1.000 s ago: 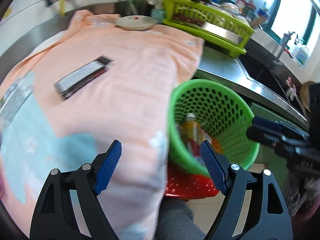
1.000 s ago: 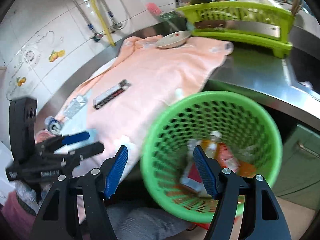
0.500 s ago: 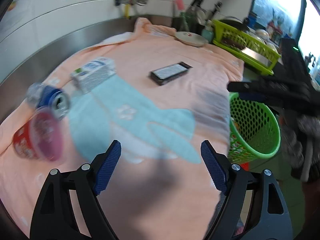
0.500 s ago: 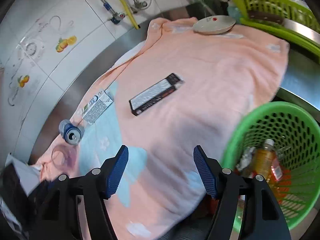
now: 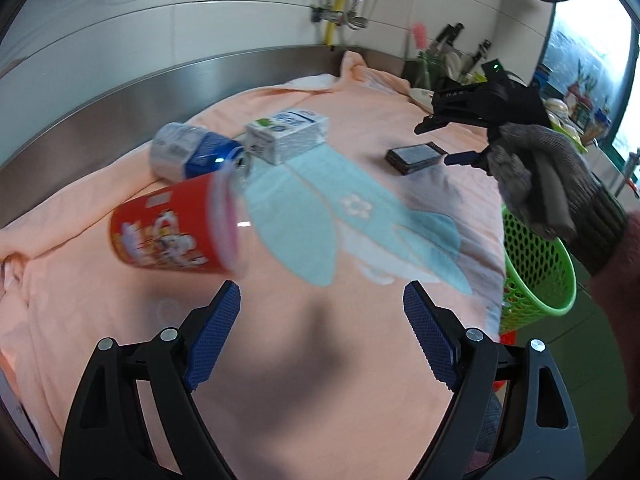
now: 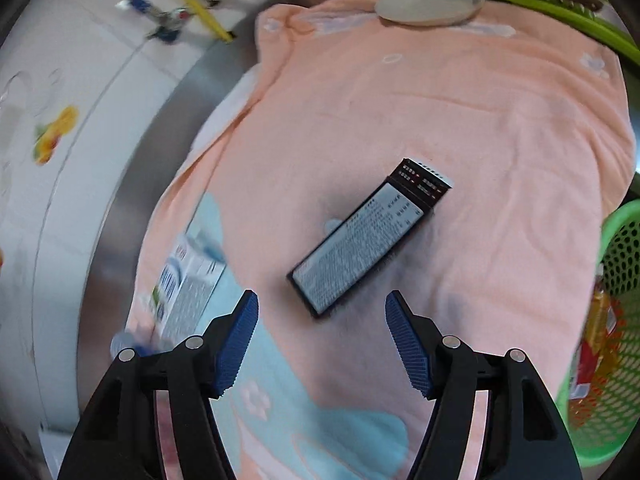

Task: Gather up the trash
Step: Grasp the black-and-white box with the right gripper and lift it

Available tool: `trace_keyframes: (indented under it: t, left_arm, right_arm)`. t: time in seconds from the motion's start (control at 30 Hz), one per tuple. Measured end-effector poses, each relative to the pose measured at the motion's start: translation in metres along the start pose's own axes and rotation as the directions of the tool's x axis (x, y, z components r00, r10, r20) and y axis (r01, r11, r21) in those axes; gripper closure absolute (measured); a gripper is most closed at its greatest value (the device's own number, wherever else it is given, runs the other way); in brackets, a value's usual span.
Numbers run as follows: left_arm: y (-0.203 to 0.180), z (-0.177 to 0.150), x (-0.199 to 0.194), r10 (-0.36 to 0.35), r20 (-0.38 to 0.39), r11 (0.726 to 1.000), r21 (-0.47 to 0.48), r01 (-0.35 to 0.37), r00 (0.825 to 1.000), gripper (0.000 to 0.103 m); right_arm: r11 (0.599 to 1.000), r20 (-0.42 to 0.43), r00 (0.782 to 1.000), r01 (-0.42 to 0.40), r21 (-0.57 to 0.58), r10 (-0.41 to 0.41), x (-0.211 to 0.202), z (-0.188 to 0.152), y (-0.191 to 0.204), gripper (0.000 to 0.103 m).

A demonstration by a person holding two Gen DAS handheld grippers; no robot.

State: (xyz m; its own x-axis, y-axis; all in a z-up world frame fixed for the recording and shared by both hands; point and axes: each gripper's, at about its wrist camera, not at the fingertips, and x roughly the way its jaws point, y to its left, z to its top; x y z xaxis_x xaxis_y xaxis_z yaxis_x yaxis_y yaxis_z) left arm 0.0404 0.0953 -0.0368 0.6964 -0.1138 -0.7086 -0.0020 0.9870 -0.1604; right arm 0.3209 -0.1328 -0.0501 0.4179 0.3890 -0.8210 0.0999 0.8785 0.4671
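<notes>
Trash still lies on the towel-covered table: in the left wrist view, a red cup [image 5: 176, 232], a blue can [image 5: 192, 156] and a carton [image 5: 286, 140] sit at centre left, above the left gripper [image 5: 320, 340], its jaws open and empty. In the right wrist view, the right gripper [image 6: 320, 340], jaws also open and empty, hangs below a black box [image 6: 368, 240]; the green basket [image 6: 616, 320] at the right edge already holds some bottles.

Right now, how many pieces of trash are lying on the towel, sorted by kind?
Cups: 1, red
Cans: 1, blue
Cartons: 1, white
Flat boxes: 1, black
Total: 4
</notes>
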Motion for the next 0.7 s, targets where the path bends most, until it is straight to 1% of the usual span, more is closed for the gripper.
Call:
trace_keyframes:
  t: [0.13, 0.23, 0.3, 0.47, 0.63, 0.67, 0.7]
  left_arm:
    - [0.014, -0.003, -0.003, 0.012, 0.002, 1.000, -0.028, -0.012, 1.000, 0.020]
    - [0.022, -0.007, -0.005, 0.019, 0.000, 0.999, -0.043, -0.019, 1.000, 0.020]
    - [0.027, -0.008, -0.006, 0.027, 0.002, 0.998, -0.052, -0.027, 1.000, 0.020]
    - [0.032, -0.005, -0.008, 0.030, 0.012, 0.998, -0.061, -0.030, 0.999, 0.020]
    - [0.033, 0.004, -0.010, 0.042, 0.032, 0.997, -0.062, -0.040, 0.999, 0.020]
    - [0.034, 0.007, -0.010, 0.044, 0.036, 0.997, -0.067, -0.042, 0.998, 0.020]
    - [0.036, 0.008, -0.009, 0.048, 0.037, 0.996, -0.070, -0.045, 0.998, 0.020]
  right_arm:
    - [0.995, -0.019, 0.999, 0.046, 0.088, -0.045, 0.026, 0.015, -0.001, 0.039]
    - [0.989, -0.026, 0.995, 0.097, 0.108, -0.094, 0.039, 0.021, 0.000, 0.039]
    - [0.985, -0.029, 0.993, 0.116, 0.127, -0.113, 0.046, 0.024, 0.000, 0.040]
    - [0.973, -0.030, 0.984, 0.176, 0.147, -0.173, 0.054, 0.028, 0.005, 0.041]
    - [0.953, -0.060, 0.975, 0.221, 0.208, -0.213, 0.060, 0.040, 0.005, 0.041]
    - [0.951, -0.068, 0.972, 0.236, 0.202, -0.227, 0.061, 0.041, 0.007, 0.043]
    - [0.946, -0.074, 0.966, 0.258, 0.197, -0.249, 0.062, 0.041, 0.009, 0.050]
